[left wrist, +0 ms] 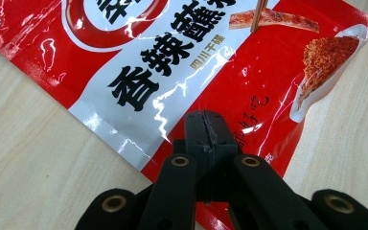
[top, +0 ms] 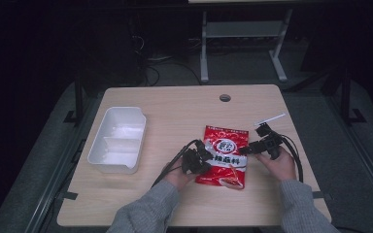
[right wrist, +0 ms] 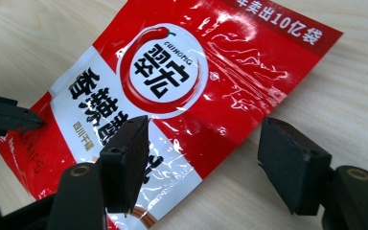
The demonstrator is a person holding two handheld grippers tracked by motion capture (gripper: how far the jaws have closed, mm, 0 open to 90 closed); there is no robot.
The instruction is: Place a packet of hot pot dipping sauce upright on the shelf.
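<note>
My left claw (left wrist: 205, 125) clenched on the glossy red seasoning pouch's (top: 226, 155) edge, right claw (right wrist: 203, 163) spread wide over it: light, limp, slippery film, best pinched at the seams.

red packet (left wrist: 230, 62) cut off at frame top; edge under closed jaws hidden

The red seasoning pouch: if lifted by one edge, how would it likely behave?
The red seasoning pouch lies flat and thin on the table, so it probably droops. Its glossy, wrinkled film suggests a slippery surface. The left gripper is shut at its edge; the right gripper hangs open over it.
</note>
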